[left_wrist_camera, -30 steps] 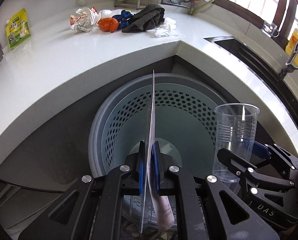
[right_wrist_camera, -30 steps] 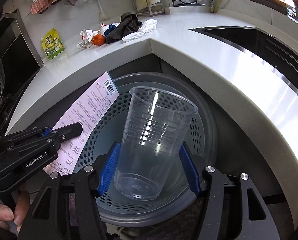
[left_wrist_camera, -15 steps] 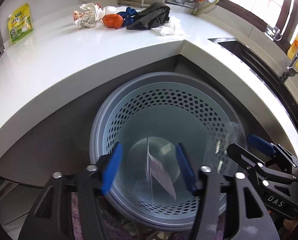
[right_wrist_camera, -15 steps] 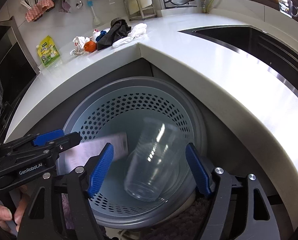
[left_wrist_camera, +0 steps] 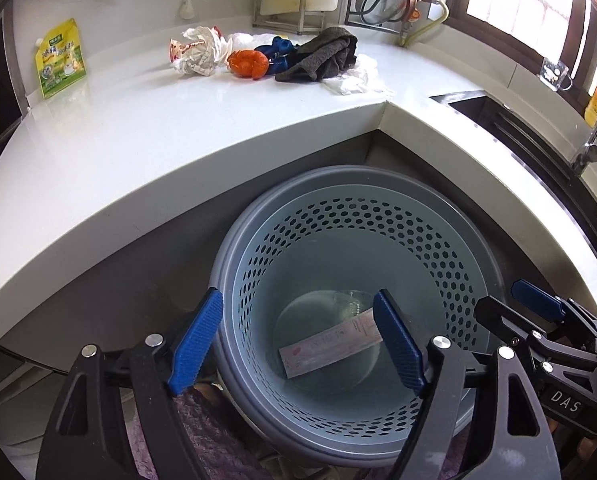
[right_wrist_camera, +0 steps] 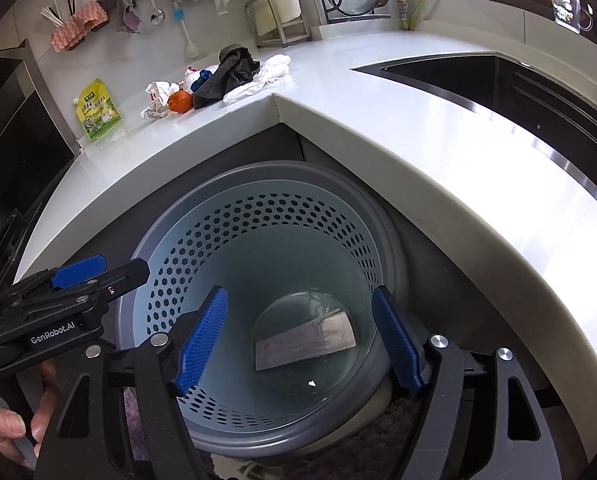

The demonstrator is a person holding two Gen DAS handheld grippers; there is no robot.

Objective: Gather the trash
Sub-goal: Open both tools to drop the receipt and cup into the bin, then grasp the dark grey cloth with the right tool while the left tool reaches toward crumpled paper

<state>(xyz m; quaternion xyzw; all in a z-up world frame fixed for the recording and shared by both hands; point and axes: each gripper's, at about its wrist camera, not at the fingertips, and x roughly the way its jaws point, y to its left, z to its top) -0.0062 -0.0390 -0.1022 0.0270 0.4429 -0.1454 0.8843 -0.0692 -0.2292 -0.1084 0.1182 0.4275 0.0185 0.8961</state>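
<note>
Both the left tool and the right tool stand spread and empty above the perforated bin, the left's jaws having just widened. A printed paper slip and a clear plastic cup lie on its bottom.

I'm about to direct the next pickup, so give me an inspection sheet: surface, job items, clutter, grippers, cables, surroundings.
Surface: white countertop, L-shaped, mostly bare near its front edge.
Job's things: perforated bin below the counter corner; paper slip and clear plastic cup lie at its bottom.
Clutter: crumpled wrapper, orange piece, blue item, dark cloth and white plastic piled at the back; green pouch against the wall.
Grippers: left gripper and right gripper both above the bin, jaws just opened, nothing between them.
Cables: hose at the back wall.
Surroundings: sink, window, hanging utensils.
</note>
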